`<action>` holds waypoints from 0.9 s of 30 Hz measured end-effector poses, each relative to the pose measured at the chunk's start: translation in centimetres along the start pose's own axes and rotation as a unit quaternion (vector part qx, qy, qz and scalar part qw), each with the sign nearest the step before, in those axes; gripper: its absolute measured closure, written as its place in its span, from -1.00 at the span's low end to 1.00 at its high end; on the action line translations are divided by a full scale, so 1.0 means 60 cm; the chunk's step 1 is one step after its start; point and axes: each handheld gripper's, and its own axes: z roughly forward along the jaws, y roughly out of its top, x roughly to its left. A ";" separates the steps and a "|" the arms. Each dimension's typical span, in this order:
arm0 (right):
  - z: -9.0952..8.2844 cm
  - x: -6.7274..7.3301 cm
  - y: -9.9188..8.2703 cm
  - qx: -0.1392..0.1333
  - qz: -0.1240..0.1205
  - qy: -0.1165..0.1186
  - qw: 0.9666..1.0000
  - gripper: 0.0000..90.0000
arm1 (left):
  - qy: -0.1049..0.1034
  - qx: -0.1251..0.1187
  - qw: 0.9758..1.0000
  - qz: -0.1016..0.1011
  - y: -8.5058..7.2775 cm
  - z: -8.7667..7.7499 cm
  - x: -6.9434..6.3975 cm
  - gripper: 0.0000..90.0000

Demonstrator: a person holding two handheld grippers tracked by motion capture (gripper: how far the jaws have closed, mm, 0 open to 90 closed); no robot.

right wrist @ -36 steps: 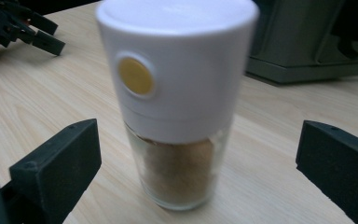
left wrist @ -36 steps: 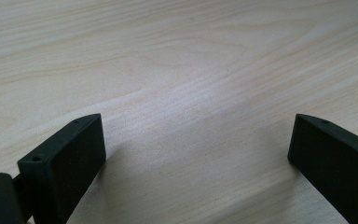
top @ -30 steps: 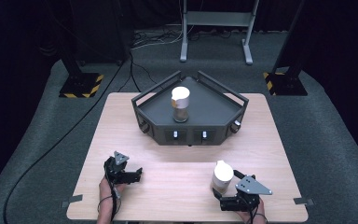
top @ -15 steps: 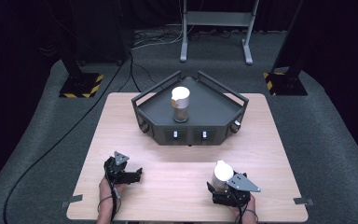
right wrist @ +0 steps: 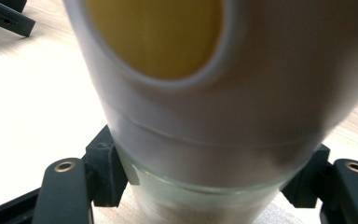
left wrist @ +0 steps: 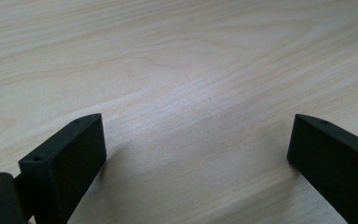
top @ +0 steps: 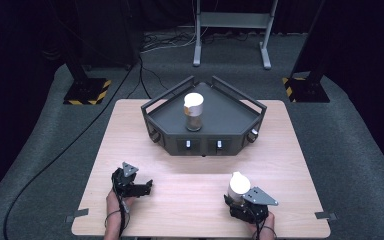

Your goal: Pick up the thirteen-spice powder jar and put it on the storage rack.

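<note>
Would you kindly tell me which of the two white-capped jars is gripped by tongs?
The near jar on the bare table, clamped in the right tongs; the other jar stands untouched in the dark tray.

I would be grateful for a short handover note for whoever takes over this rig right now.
Right gripper: jaws have just been closing and now clamp the white-lidded jar near its base; the jar stands upright at the table's near right.
Left gripper: open, nothing between its jaws, low over the table at near left.
A second white-lidded jar stands upright in the dark tray at the far middle.
Done: the near jar is gripped.
Left: probably lifting it and setting it in the tray beside the other.
</note>
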 end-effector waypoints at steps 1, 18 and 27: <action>0.000 0.001 0.000 0.000 0.000 -0.001 1.000 -0.33 | 0.000 0.000 1.000 0.000 0.000 0.000 0.000 -0.90; -0.011 -0.004 0.009 -0.004 0.009 -0.010 1.000 -0.33 | 0.003 -0.001 1.000 0.005 -0.001 0.000 -0.003 -0.90; -0.020 -0.016 0.022 -0.009 0.017 -0.016 1.000 -0.33 | -0.003 0.001 1.000 0.002 0.001 0.000 0.001 -0.89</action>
